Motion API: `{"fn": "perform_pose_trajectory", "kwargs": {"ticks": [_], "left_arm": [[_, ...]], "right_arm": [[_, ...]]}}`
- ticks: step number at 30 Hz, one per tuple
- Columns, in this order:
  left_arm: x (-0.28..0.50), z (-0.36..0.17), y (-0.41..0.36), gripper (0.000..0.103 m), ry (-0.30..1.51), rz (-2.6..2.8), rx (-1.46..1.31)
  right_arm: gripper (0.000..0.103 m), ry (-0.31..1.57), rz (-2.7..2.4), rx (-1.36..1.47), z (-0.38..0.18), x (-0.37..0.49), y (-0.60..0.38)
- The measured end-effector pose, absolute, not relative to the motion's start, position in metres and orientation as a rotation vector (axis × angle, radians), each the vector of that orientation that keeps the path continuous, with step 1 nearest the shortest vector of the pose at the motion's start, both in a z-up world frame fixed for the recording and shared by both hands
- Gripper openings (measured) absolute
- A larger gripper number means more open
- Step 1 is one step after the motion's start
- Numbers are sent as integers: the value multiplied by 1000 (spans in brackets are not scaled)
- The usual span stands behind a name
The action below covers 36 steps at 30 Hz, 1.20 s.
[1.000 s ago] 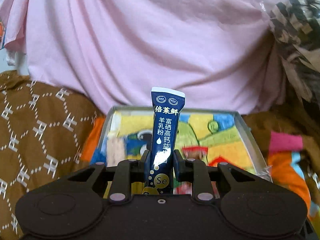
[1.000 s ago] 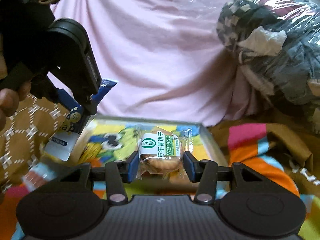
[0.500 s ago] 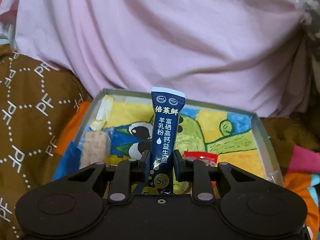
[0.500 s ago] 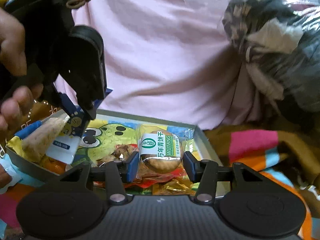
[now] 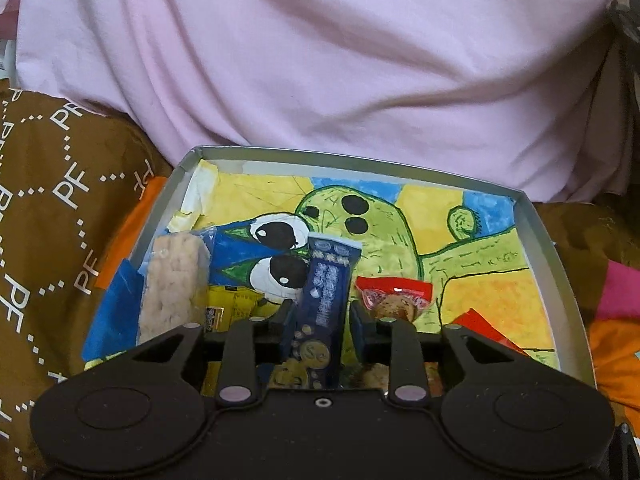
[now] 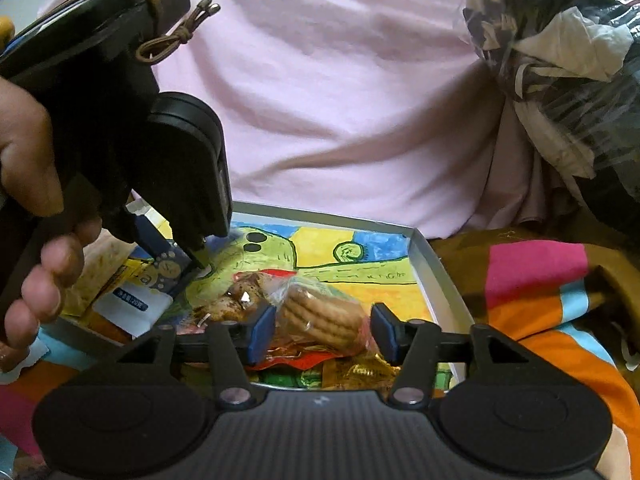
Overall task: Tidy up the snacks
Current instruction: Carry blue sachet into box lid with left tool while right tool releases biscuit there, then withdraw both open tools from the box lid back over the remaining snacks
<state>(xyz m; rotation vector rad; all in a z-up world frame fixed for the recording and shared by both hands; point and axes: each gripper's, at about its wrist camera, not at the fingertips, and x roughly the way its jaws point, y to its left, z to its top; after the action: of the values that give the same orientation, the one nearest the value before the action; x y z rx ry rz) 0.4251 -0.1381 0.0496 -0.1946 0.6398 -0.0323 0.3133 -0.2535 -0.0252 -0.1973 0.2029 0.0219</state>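
Both claws are opening over the tray (image 5: 560,280), loosing sachet (image 5: 326,292) and biscuits (image 6: 320,316).

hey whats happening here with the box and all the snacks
A person holds a gripper in each hand over a shallow box with a cartoon drawing inside, dropping snacks into it. The left gripper has a dark blue stick sachet between its fingers, and its jaws are opening. The right gripper is also opening, around a clear-wrapped pack of biscuits that sits on the other snacks. A rice bar and a red packet already lie in the box.
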Motion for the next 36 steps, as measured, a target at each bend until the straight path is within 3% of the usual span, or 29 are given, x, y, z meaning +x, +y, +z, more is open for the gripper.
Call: {"fn": "perform_pose_trajectory", "kwargs": {"ticks": [9, 14, 17, 21, 36], "left_arm": [[405, 61, -129, 76, 593, -34, -211], [381, 72, -120, 89, 553, -35, -213], [367, 77, -113, 90, 536, -31, -220], [346, 82, -103, 98, 508, -19, -234], [268, 81, -65, 102, 487, 1, -241]], "right_arm": [[91, 218, 44, -115, -15, 309, -259], [100, 206, 29, -25, 0, 300, -269], [103, 176, 23, -8, 9, 291, -272], [103, 143, 22, 16, 22, 276, -274], [103, 61, 51, 58, 40, 206, -267]]}}
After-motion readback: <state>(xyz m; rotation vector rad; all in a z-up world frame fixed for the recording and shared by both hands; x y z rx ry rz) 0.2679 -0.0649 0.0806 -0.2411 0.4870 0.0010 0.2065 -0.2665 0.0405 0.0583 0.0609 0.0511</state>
